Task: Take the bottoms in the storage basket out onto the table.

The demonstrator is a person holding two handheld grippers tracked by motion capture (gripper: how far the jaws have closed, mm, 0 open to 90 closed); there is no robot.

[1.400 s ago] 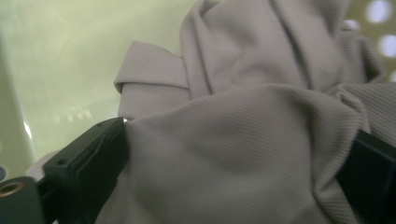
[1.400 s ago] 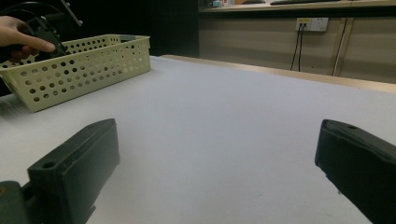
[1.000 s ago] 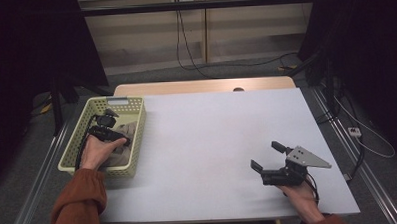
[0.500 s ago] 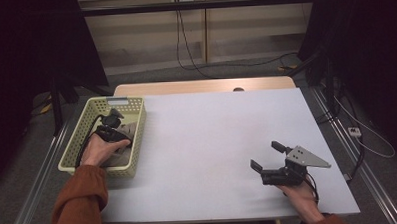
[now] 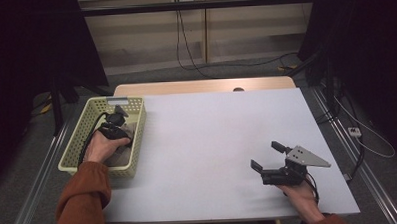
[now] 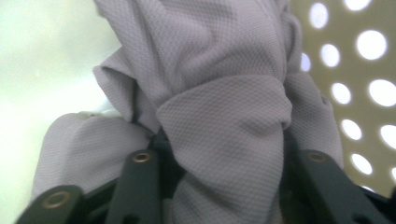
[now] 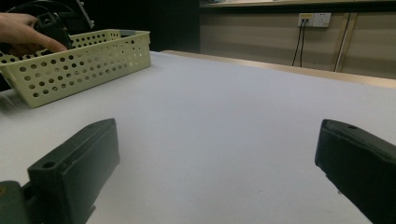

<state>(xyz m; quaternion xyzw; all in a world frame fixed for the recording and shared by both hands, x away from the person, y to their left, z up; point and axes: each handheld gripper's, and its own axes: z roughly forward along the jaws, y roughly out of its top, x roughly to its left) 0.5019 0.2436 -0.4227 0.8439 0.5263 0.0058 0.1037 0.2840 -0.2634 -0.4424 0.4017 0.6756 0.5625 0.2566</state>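
Note:
A crumpled grey cloth (image 6: 224,93) lies inside a pale yellow perforated basket (image 5: 77,141) at the table's left side. My left gripper (image 5: 116,126) reaches down into the basket, and in the left gripper view a bunched fold of the cloth is pinched between its two black jaws (image 6: 224,158). The basket wall (image 6: 355,70) stands right behind the cloth. My right gripper (image 5: 266,155) rests low over the white table (image 5: 212,136) near its front right, open, with nothing between its fingers (image 7: 215,154).
The basket (image 7: 84,60) stands far off to the left in the right gripper view, with the person's hand (image 7: 28,32) over it. A wooden strip (image 5: 200,87) runs along the table's far edge. Cables hang on the back wall.
The left hand and gripper have shifted slightly inside the basket. The right gripper has stayed where it was.

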